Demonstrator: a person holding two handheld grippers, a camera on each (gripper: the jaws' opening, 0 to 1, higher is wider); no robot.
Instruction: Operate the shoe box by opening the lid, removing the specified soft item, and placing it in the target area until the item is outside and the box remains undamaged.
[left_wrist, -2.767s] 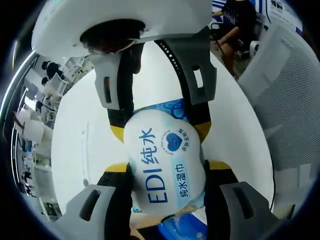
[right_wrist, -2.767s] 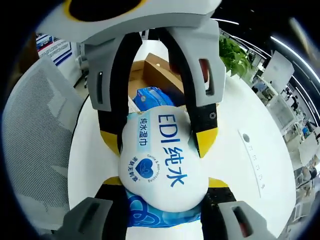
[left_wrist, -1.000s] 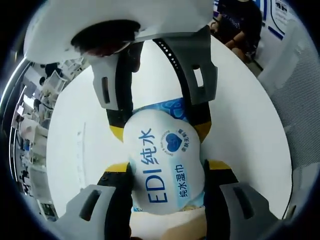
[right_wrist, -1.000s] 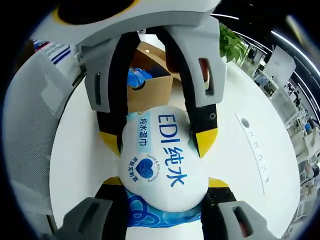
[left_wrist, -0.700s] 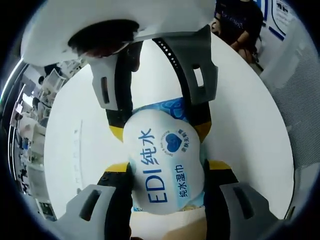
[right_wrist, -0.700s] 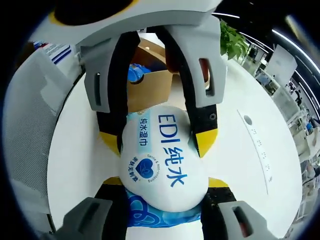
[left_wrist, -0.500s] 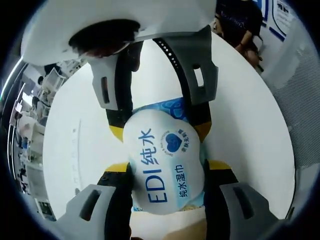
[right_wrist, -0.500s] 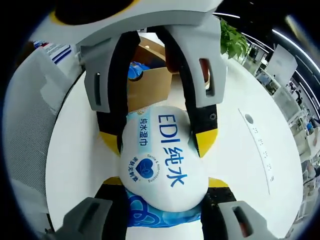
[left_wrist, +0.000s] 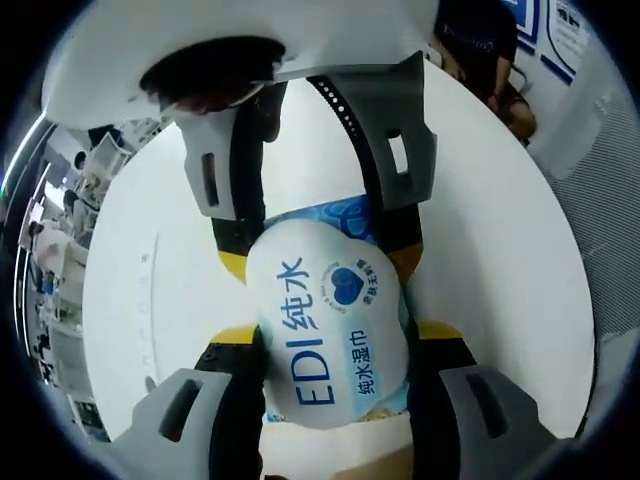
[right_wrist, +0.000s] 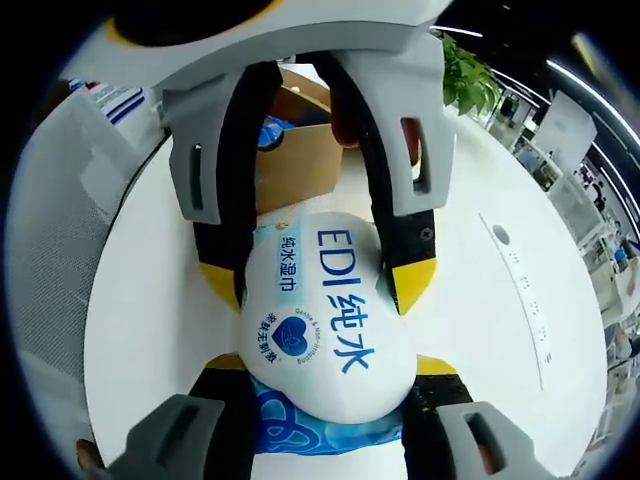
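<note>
A white and blue wet wipes pack (left_wrist: 325, 310) (right_wrist: 315, 330), printed "EDI", hangs above the white table (left_wrist: 500, 250) (right_wrist: 140, 300), held from opposite ends. My left gripper (left_wrist: 335, 335) is shut on its near end in the left gripper view. The right gripper (left_wrist: 320, 262) reaches in from the top, shut on the far end. In the right gripper view the right gripper (right_wrist: 330, 362) clamps the pack from below. The left gripper (right_wrist: 315, 283) clamps it from above. Behind them stands the open brown shoe box (right_wrist: 295, 165) with a blue pack (right_wrist: 272, 135) inside.
A tan strip (left_wrist: 340, 450) shows at the bottom of the left gripper view, under the pack. A grey mesh chair (right_wrist: 50, 200) stands beside the table. A green plant (right_wrist: 465, 85) is beyond the table, and a seated person (left_wrist: 480, 40) is at the far side.
Both grippers have come down with the pack still clamped. The box, seen from above 2.8 s ago, now shows its side wall in the right gripper view.
</note>
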